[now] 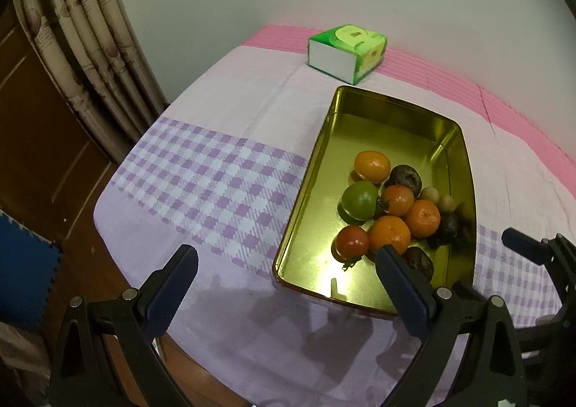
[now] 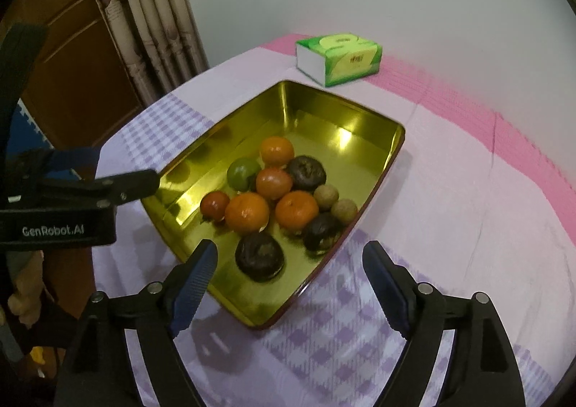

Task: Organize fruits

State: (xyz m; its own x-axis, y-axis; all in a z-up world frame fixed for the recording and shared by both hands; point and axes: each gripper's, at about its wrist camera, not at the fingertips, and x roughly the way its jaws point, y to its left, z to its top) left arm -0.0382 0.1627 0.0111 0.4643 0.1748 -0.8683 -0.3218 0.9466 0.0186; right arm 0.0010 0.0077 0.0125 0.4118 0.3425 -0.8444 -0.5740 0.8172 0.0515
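A gold metal tray (image 1: 316, 155) (image 2: 223, 129) sits on the table and holds several fruits: oranges (image 1: 389, 234) (image 2: 247, 212), a green fruit (image 1: 359, 200) (image 2: 242, 173), a red tomato (image 1: 352, 242) (image 2: 214, 204), dark wrinkled fruits (image 2: 260, 255) (image 1: 406, 178) and small tan round fruits (image 2: 325, 197). My left gripper (image 1: 288, 257) is open and empty, hovering above the tray's near left corner. My right gripper (image 2: 289, 257) is open and empty above the tray's near end, just before the nearest dark fruit. Each gripper shows at the edge of the other's view.
A green tissue box (image 1: 347, 52) (image 2: 338, 57) stands behind the tray. The table has a lilac checked cloth (image 1: 201, 169) with a pink band at the back (image 2: 504, 140). Curtains (image 1: 82, 47) and a wooden door are on the left, past the table edge.
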